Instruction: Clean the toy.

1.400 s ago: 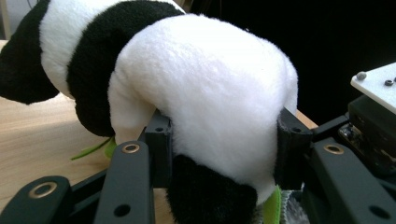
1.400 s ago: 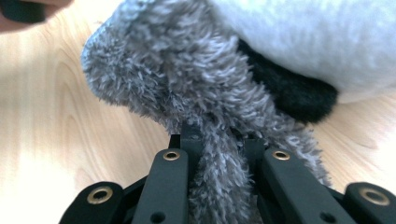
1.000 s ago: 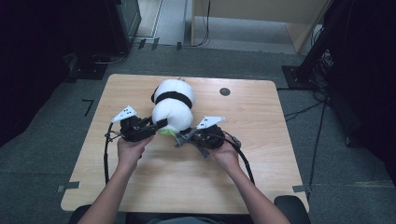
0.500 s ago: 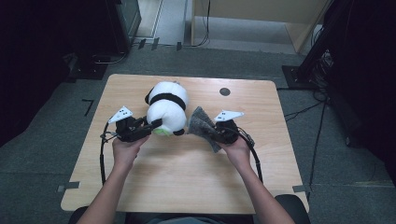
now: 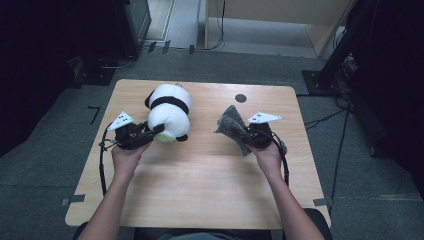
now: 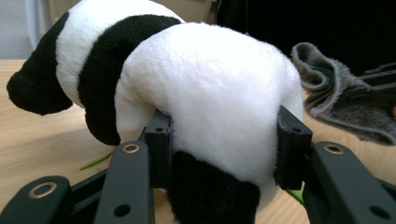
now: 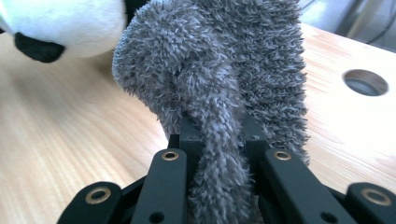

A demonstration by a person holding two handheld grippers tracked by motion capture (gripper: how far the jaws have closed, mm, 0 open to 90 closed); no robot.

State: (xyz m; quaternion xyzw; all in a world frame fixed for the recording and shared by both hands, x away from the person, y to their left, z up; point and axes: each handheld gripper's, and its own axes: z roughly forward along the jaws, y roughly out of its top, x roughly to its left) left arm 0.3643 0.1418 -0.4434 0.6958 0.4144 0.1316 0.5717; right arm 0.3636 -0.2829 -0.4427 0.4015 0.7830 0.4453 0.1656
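Now the left tool (image 5: 150, 136) clamps the panda (image 5: 169, 111) near the bench's (image 5: 200, 200) far left. Well apart, the right tool (image 5: 245, 134) pinches a grey cloth (image 5: 231, 124).

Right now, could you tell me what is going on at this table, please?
A person seated at the wooden table works with a hand-held gripper in each hand. The left hand-held gripper is clamped on the rear end of a plush panda, which lies on the tabletop. The right hand-held gripper is shut on a fuzzy grey cloth, pinched into a bunched fold and held to the panda's right, apart from it.
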